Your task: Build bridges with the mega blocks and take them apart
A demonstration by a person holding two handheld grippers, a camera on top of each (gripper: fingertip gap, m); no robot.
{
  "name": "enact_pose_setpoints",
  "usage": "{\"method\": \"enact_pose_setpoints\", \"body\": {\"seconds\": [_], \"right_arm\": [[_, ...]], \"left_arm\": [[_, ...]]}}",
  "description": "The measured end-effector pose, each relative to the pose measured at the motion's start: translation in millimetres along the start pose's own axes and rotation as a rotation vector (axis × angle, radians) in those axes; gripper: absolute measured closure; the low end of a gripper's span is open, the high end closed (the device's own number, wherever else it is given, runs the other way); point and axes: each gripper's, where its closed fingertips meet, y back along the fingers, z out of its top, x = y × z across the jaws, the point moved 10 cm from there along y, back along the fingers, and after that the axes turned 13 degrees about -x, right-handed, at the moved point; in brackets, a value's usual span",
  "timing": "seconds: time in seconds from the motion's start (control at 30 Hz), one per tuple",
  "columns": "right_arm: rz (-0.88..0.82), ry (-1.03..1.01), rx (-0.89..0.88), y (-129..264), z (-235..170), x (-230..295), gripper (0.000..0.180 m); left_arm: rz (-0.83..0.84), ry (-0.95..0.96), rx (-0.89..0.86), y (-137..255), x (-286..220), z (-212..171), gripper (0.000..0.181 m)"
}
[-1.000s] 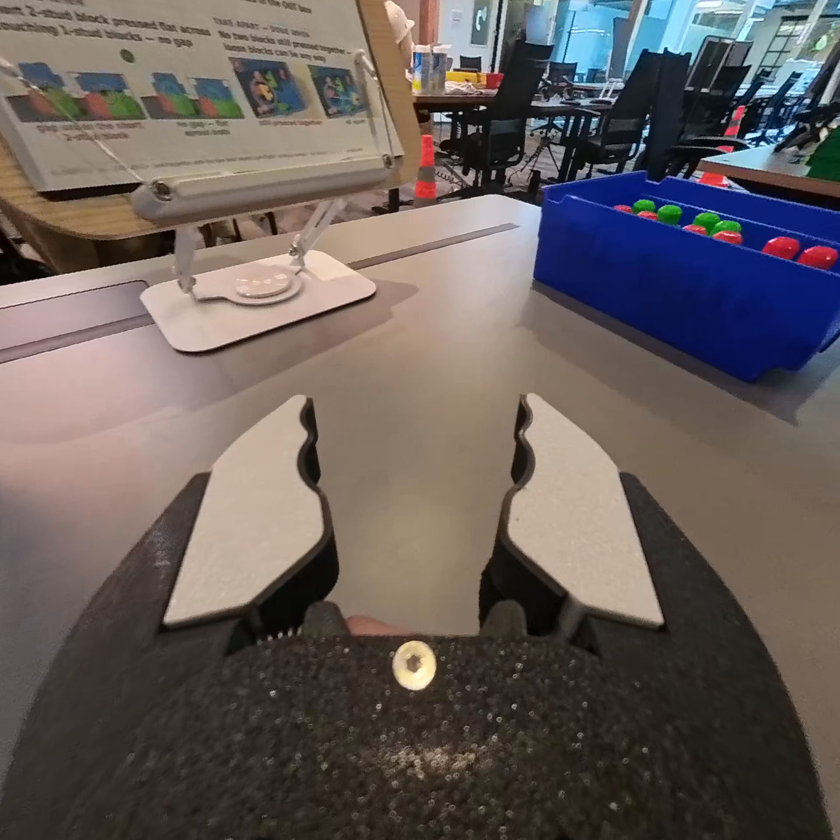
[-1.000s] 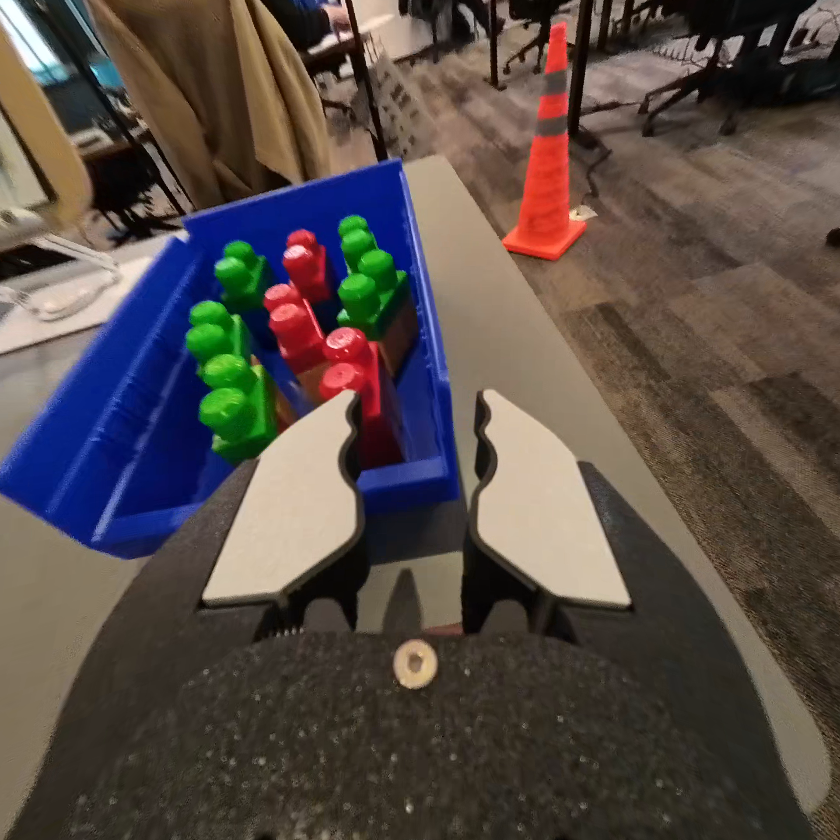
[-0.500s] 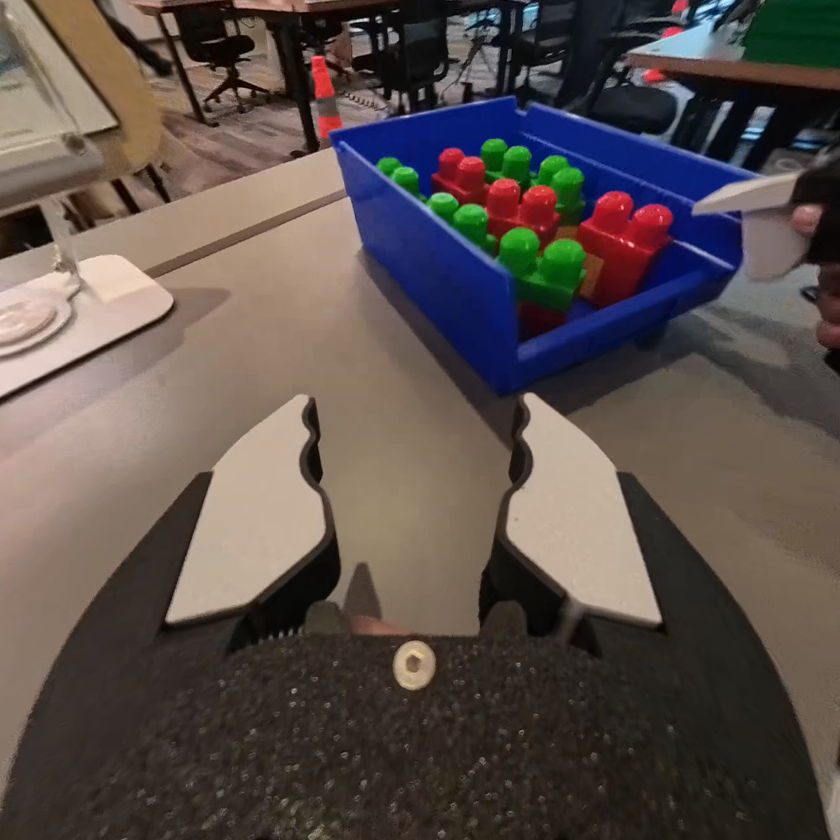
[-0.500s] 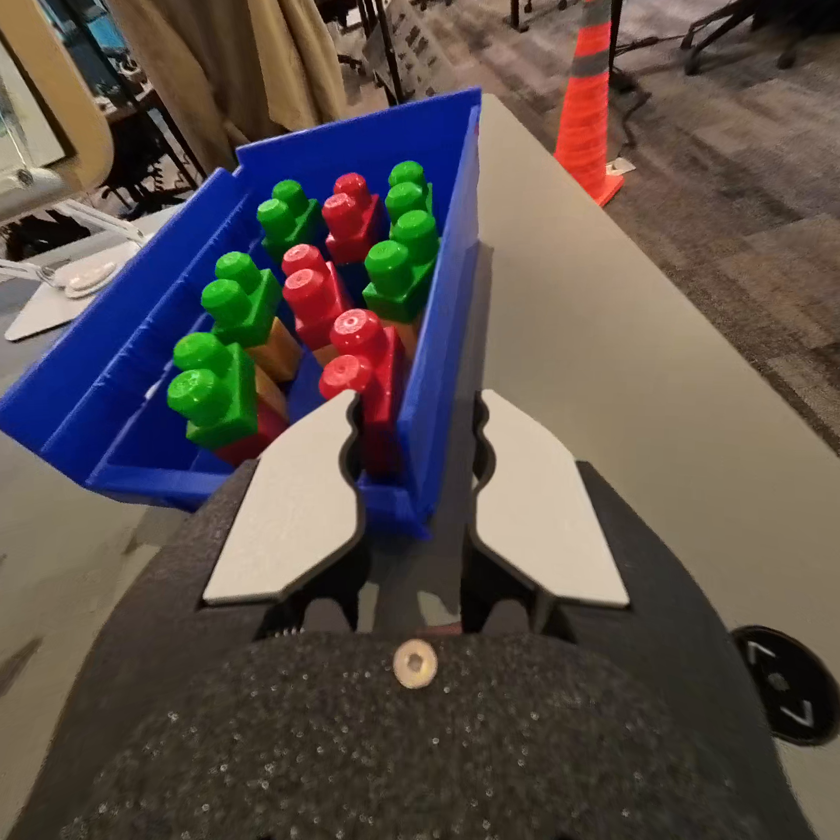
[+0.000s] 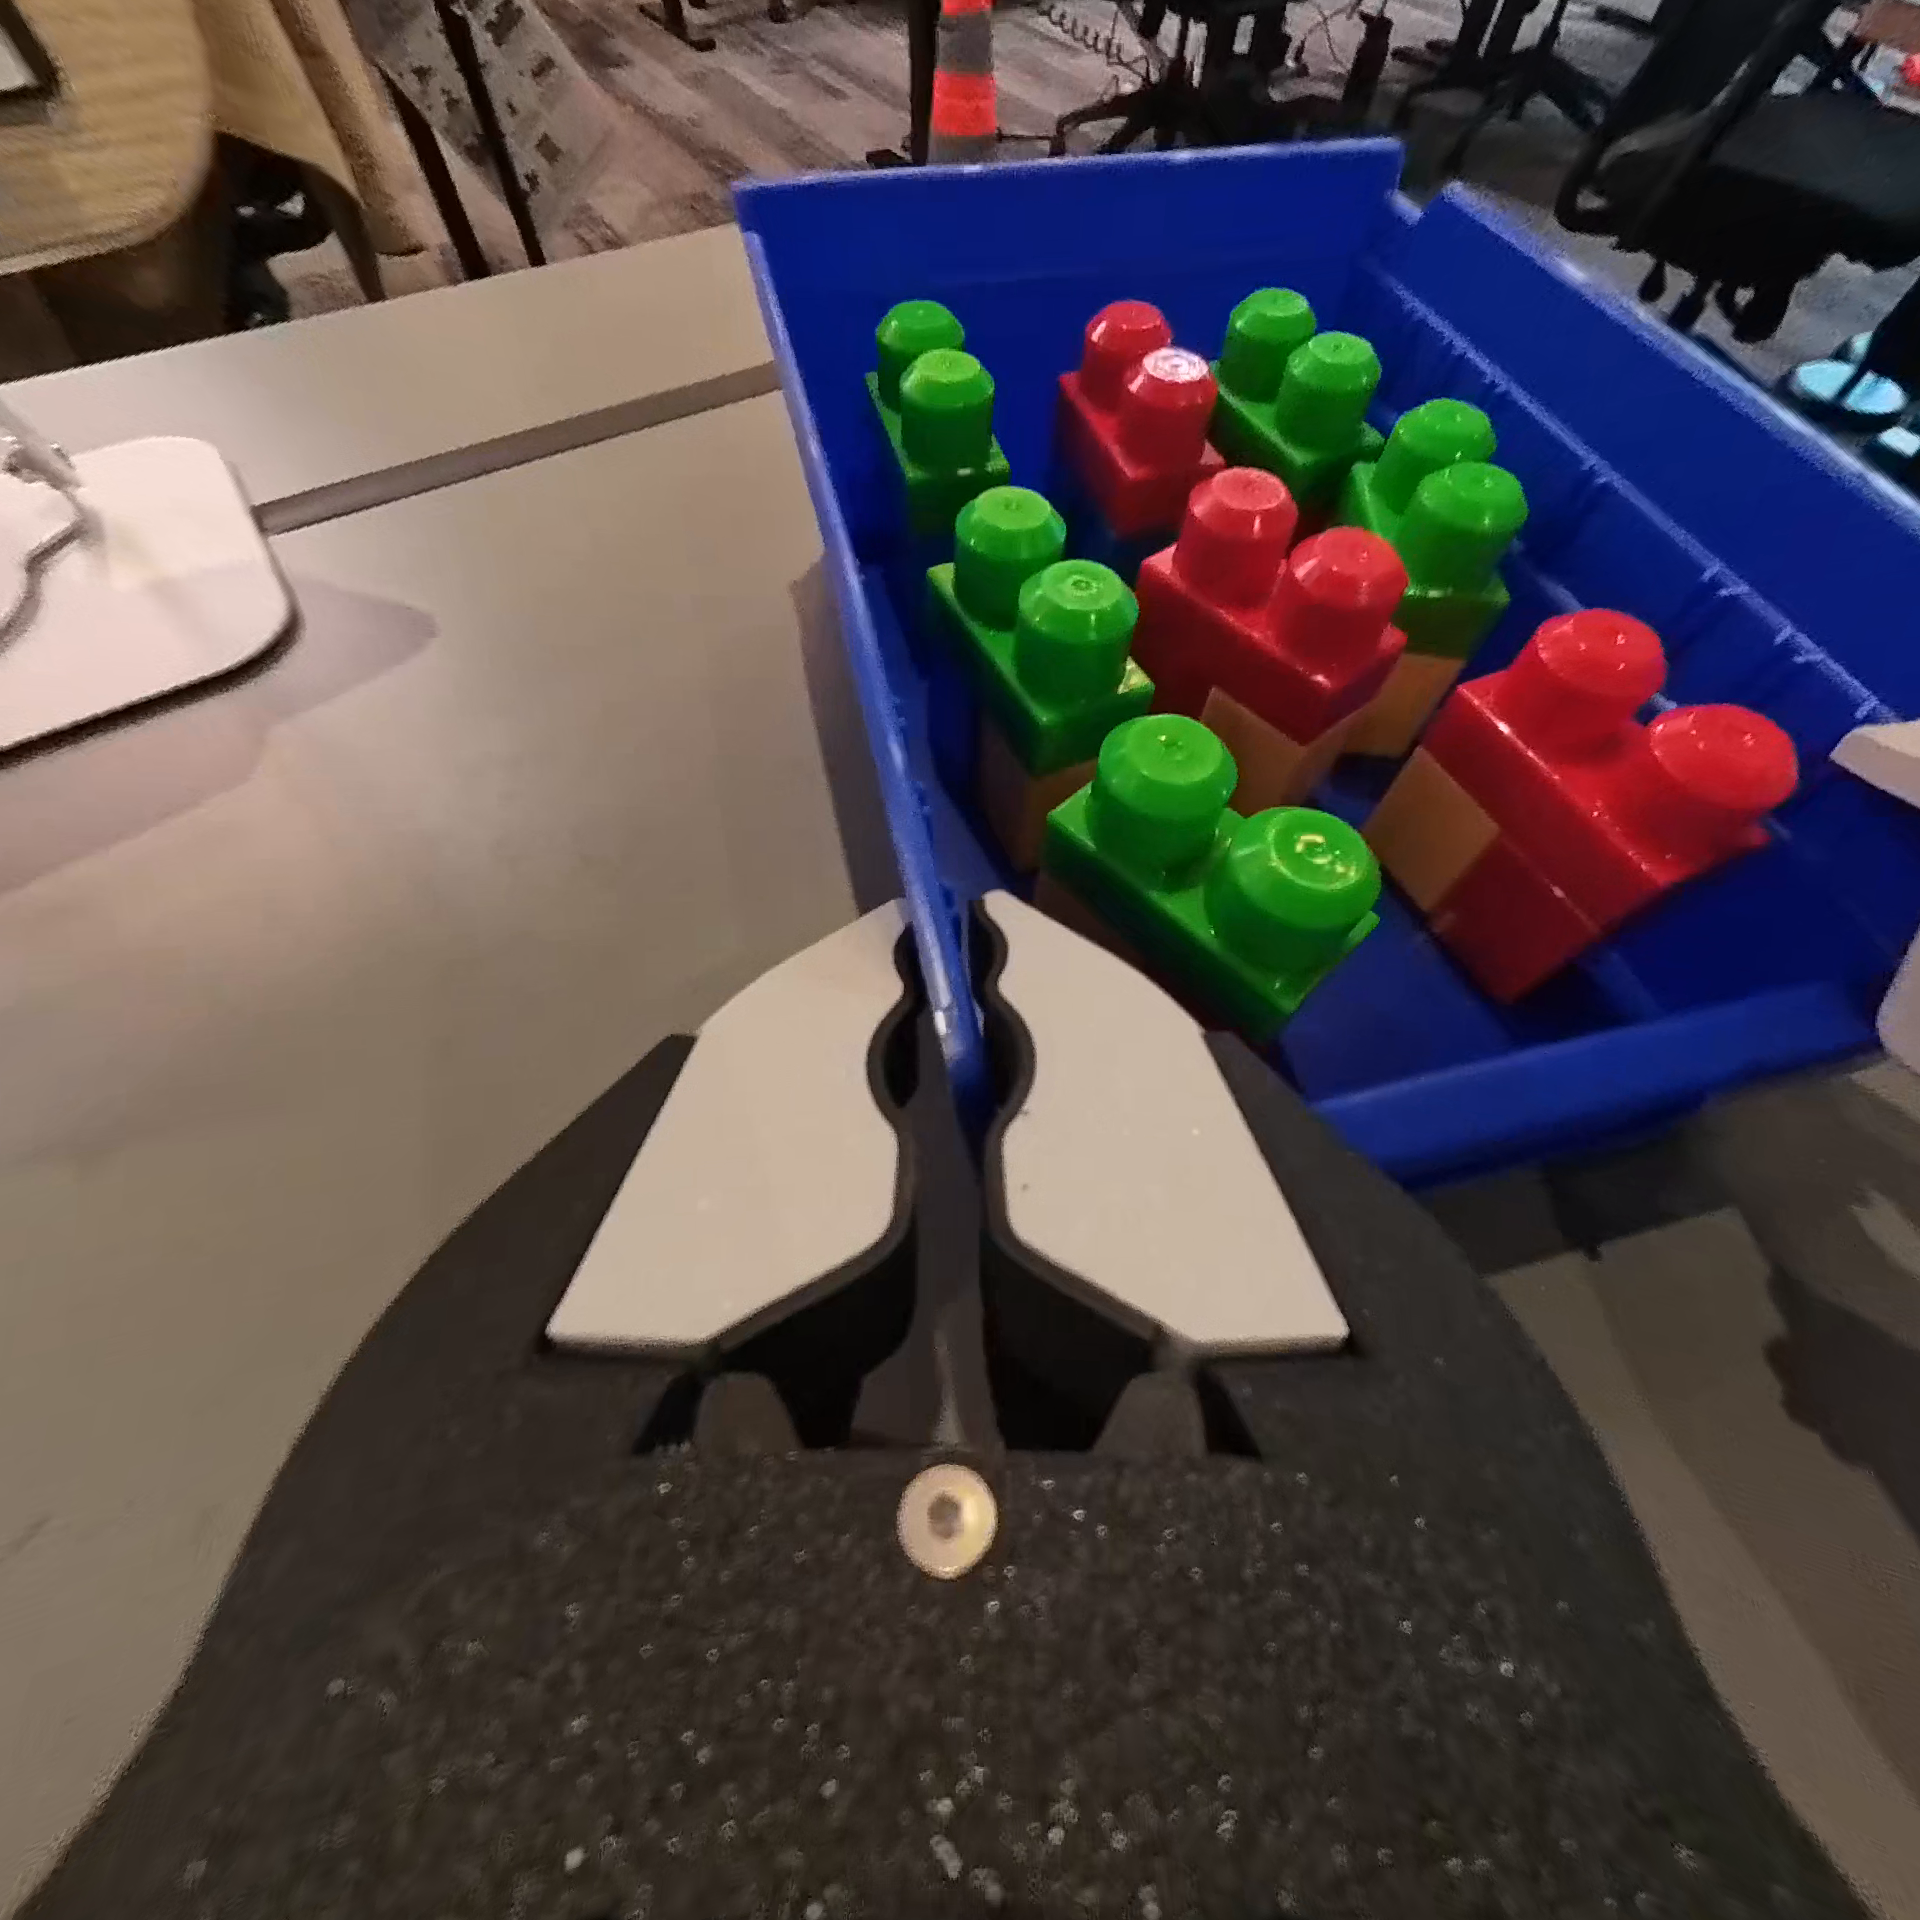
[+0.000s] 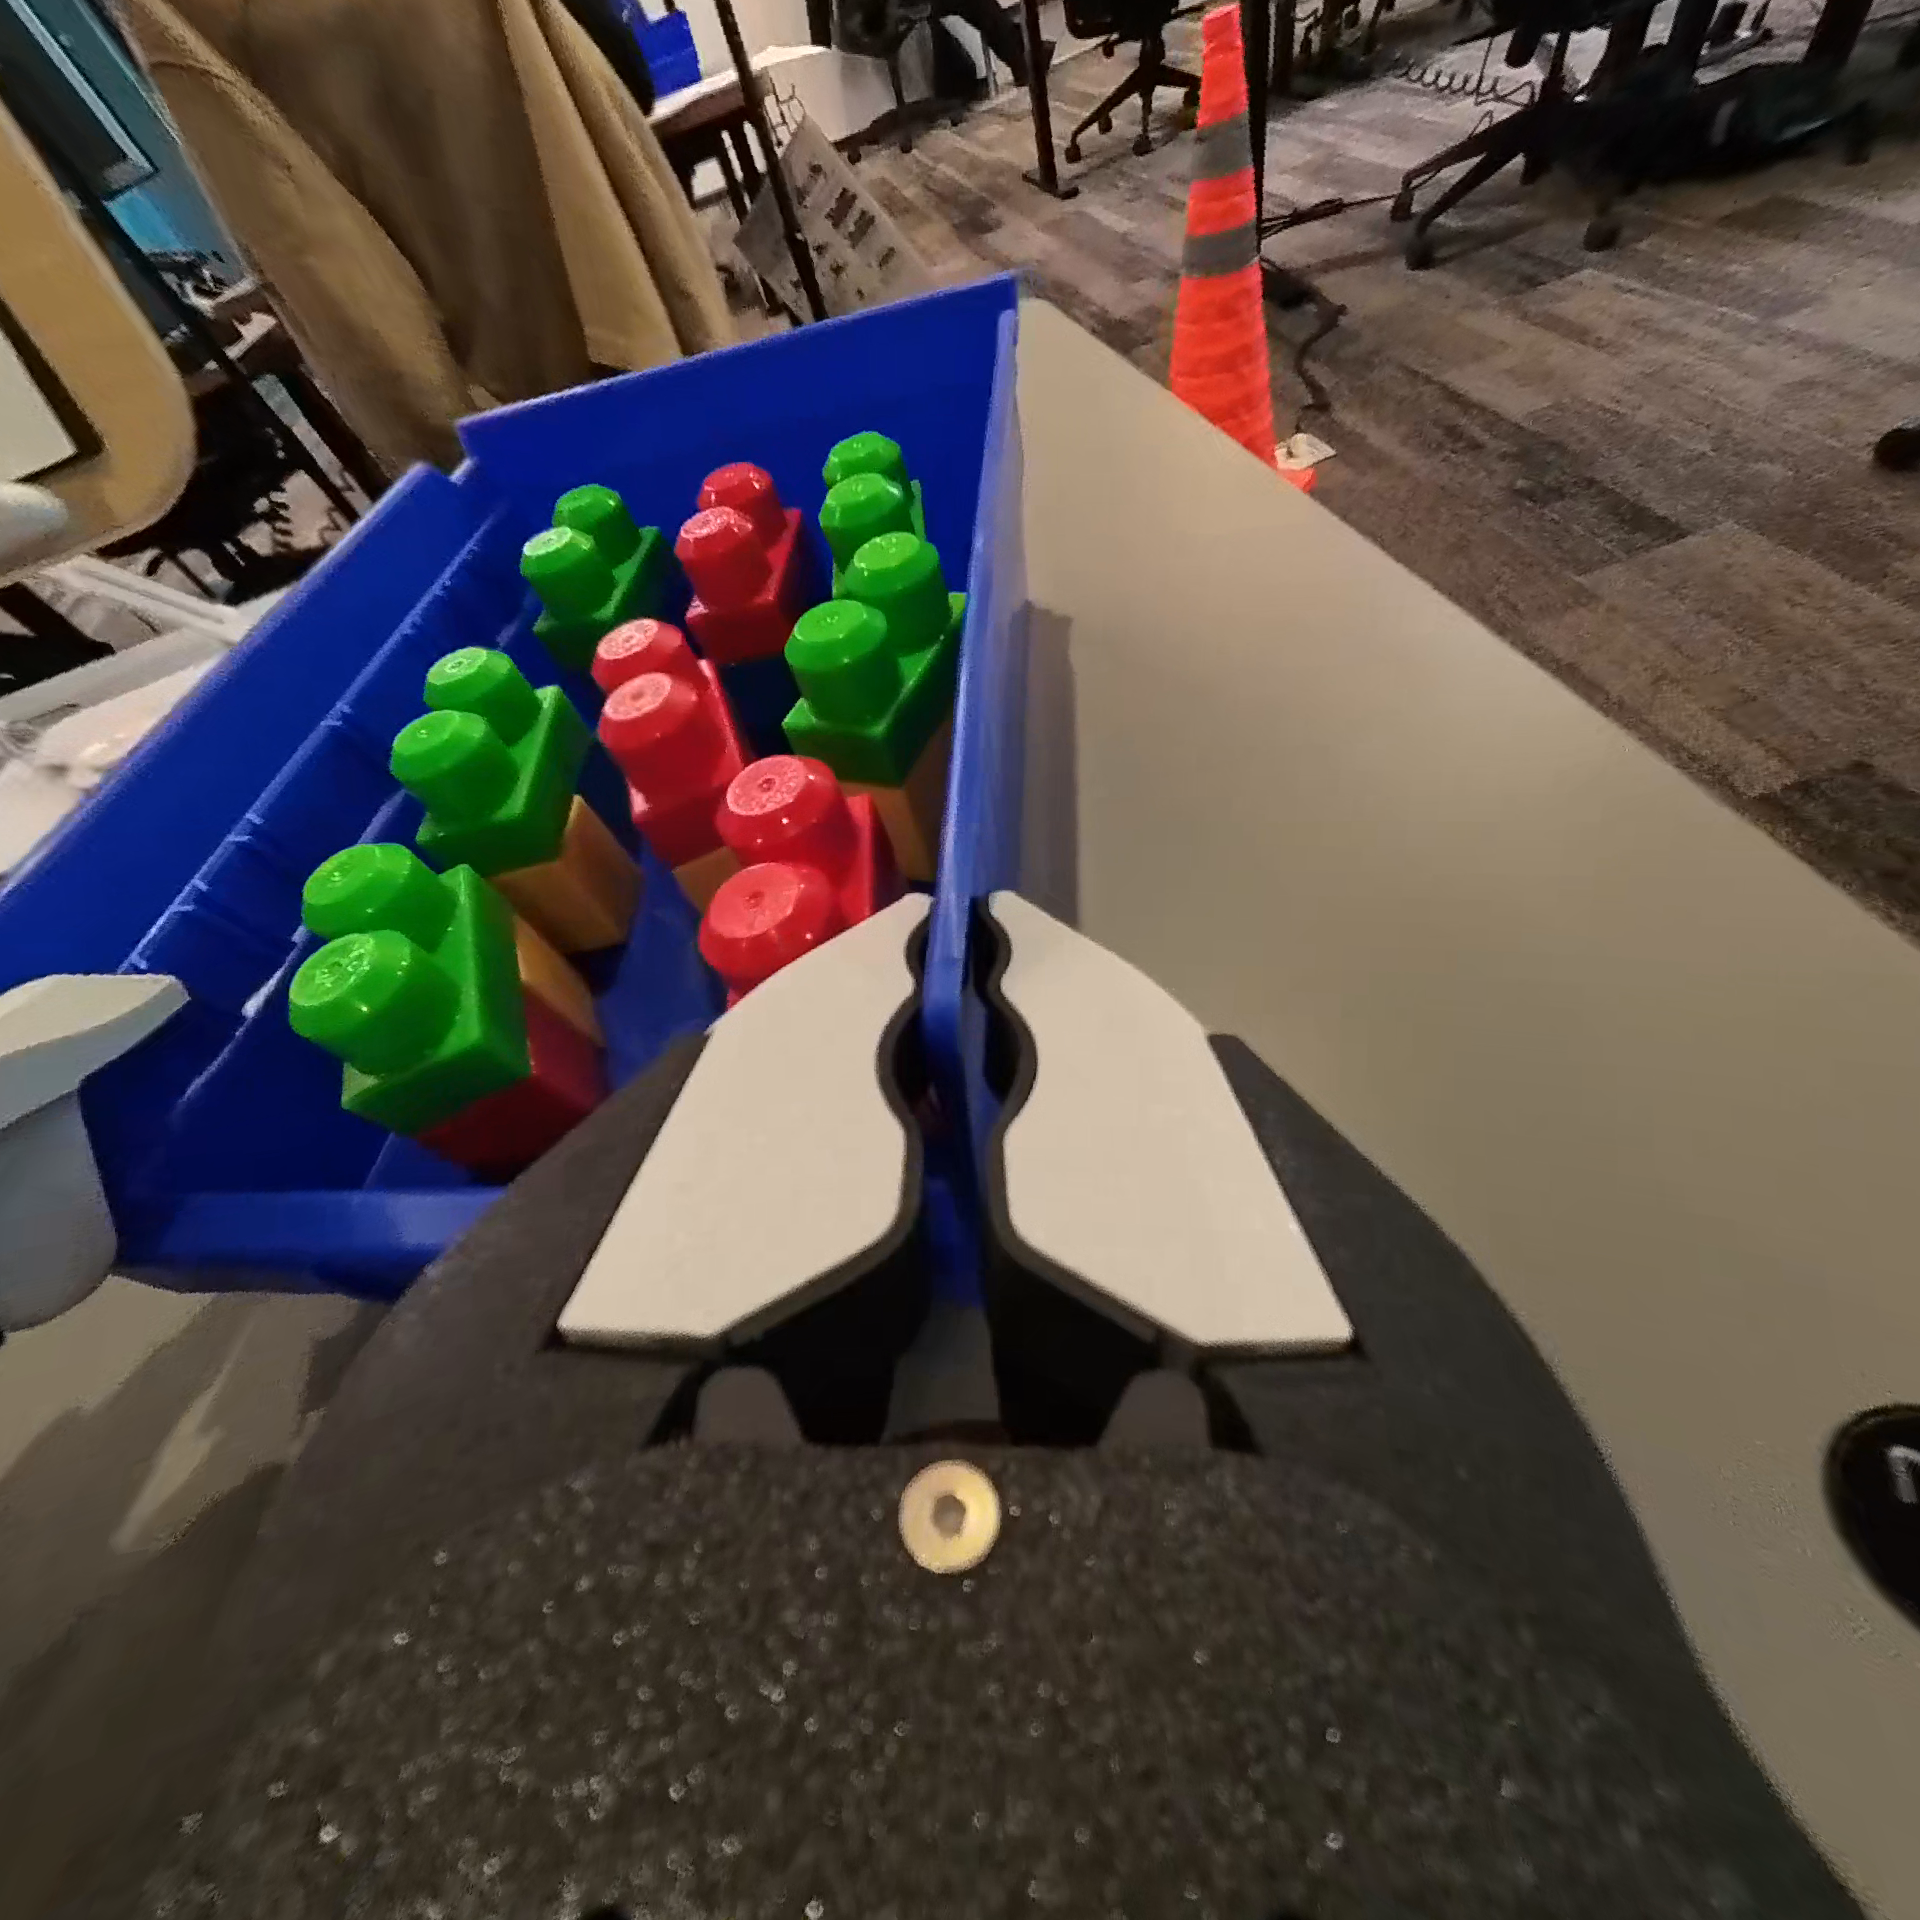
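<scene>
A blue bin [image 5: 1039,239] stands on the grey table and holds several green and red two-stud mega blocks, such as a green one [image 5: 1205,873] and a red one [image 5: 1590,769]. My left gripper [image 5: 940,925] is shut on the bin's left wall near its front corner. My right gripper [image 6: 951,914] is shut on the bin's right wall [image 6: 987,644] near its front corner. Each gripper's pale fingertips show at the edge of the other's view: the left fingertips [image 6: 73,1029] and the right fingertips [image 5: 1886,753].
A white stand base [image 5: 125,592] sits on the grey table [image 5: 416,935] to the left of the bin. The table's right edge [image 6: 1558,623] drops to a carpeted floor with an orange cone [image 6: 1226,239] and office chairs. A black round disc [image 6: 1881,1496] lies at my right.
Both grippers have moved up to the bin and closed on its side walls; the left one swung right from the stand toward the bin. The bin now looks closer.
</scene>
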Motion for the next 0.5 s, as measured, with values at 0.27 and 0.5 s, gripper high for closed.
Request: {"method": "enact_pose_setpoints", "body": {"seconds": [0.27, 0.5], "right_arm": [[0.144, 0.021, -0.063, 20.3, 5.6, 69.4, 0.175], [0.348, 0.065, -0.017, 46.5, -20.6, 166.0, 0.176]], "left_arm": [[0.111, 0.008, -0.107, 69.2, 47.0, 6.7, 0.175], [0.290, 0.065, -0.131, 165.1, 115.4, -18.0, 0.174]]}}
